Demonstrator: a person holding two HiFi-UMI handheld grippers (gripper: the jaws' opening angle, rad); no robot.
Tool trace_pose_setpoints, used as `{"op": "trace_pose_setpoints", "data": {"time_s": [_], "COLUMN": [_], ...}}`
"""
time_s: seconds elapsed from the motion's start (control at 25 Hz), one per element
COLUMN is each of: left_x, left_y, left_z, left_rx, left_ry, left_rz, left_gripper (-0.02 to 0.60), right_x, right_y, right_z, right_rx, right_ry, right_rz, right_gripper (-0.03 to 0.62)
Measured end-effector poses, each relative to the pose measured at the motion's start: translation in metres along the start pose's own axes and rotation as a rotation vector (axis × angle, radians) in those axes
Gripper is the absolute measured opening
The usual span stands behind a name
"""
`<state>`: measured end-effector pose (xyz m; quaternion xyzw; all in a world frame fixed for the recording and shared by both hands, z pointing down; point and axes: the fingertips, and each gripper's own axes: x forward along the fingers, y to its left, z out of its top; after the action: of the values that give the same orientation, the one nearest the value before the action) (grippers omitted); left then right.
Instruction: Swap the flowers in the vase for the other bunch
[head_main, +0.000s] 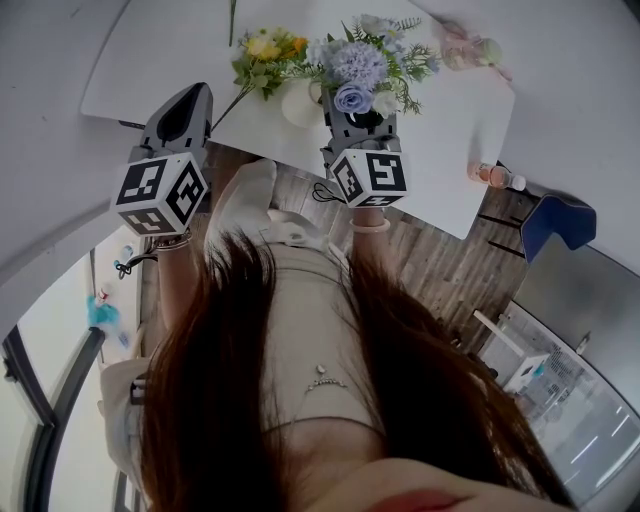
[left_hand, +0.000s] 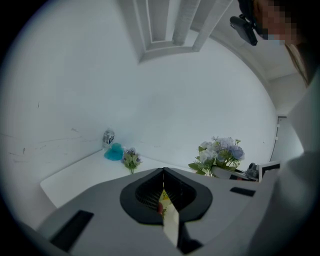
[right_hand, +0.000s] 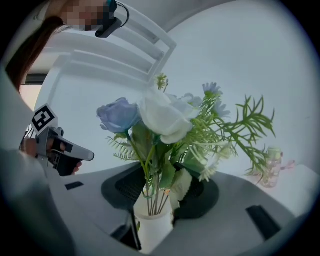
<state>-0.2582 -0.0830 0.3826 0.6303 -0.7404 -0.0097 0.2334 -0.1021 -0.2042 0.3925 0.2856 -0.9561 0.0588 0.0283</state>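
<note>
Between the jaws of the right gripper (right_hand: 160, 200) stands the white cylindrical vase (right_hand: 150, 232), upright, with a pad against each side just below its rim. The jaws are partly apart and appear to clamp it. The bunch of blue and white flowers (right_hand: 160, 117) rises straight out of the vase mouth. Its thin green stems run vertically, directly above that grip and crosswise to the level jaws.

The left gripper (left_hand: 163, 172) is off to the left and well apart from the vase. Its jaws are pressed together and nothing is clearly held; only a sliver of yellow shows at the seam. The yellow and orange bunch (head_main: 265, 50) lies flat on the white bench (head_main: 150, 60) ahead of the two grippers, nearer the left one. Its long stem slants back toward the left jaws.

With the right hand occupied by the vase, the free left gripper looks like the one to lift the stems out. It would have to open and come in from the side above the rim.

The vase looks smooth, matte and rigid. The blooms have soft, rounded, layered petals that look artificial, the fern sprigs are feathery, and the stems look slender and wiry.
</note>
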Motion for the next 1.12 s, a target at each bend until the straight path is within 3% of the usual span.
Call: {"op": "trace_pose_setpoints", "data": {"time_s": [1.12], "left_x": [-0.008], "left_y": [-0.008], "left_z": [-0.001], "left_rx": [0.004], "left_ry": [-0.019], "left_rz": [-0.024], "left_gripper": [0.005], "right_x": [-0.001], "right_y": [0.012], "right_z": [-0.025], "right_rx": [-0.028], "right_ry": [0.188], "right_rz": [0.028], "right_gripper": [0.246]}}
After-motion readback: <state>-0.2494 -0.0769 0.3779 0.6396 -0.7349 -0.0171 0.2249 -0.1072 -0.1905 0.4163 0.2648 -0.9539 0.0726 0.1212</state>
